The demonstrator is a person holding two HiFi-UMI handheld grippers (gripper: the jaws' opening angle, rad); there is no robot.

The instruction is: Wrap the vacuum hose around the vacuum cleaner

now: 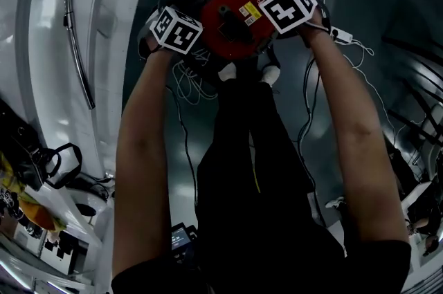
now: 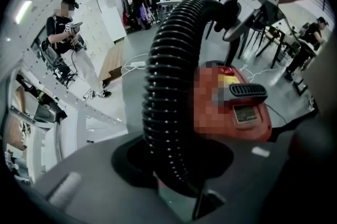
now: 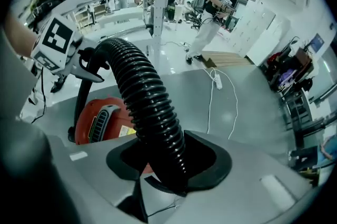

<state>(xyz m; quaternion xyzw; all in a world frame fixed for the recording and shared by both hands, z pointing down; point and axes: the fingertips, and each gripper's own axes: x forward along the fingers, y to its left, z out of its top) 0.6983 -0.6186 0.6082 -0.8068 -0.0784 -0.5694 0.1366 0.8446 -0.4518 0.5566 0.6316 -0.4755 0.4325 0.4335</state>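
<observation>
the black ribbed vacuum hose (image 3: 150,107) arches above the red vacuum cleaner (image 1: 232,23) on the floor (image 3: 253,96), pinched by both the left gripper (image 2: 181,186) and the right gripper (image 3: 163,178). the hose's ends are hidden, and the cleaner's base is cut off.

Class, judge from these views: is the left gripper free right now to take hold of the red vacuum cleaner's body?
Probably not. The left gripper is closed on the black hose, which fills its jaws. The vacuum cleaner sits uncovered just beyond, so the hose would have to be let go first.
</observation>
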